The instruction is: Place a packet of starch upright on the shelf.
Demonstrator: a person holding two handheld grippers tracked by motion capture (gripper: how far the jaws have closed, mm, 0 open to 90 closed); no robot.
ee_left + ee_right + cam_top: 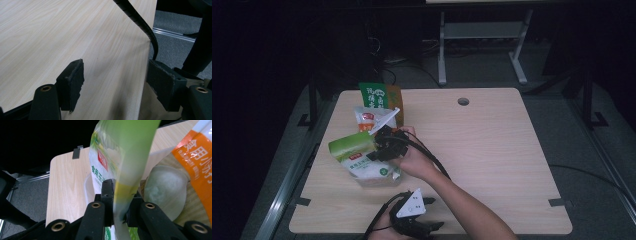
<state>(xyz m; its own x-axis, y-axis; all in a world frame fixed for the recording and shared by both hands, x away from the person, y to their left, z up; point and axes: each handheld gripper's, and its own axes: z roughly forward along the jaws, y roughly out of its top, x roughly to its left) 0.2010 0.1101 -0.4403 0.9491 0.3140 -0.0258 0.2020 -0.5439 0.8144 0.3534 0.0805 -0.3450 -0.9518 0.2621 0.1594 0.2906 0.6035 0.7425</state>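
Two jaws of the right gripper (119, 202) are clamped on the green bag (359, 157), which sits left of centre in the high view, beside an orange-labelled bag (368, 120). It looks soft, slippery and weighty with powder, so its flat top edge seems the safest hold. Lower centre, the left gripper (117, 85) stands agape with nothing between its jaws, over the table (492, 150).

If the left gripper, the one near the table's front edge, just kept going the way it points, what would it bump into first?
Probably nothing soon: the left gripper is open and points low along bare table, with the table's edge and floor beyond. Depth is hard to judge.
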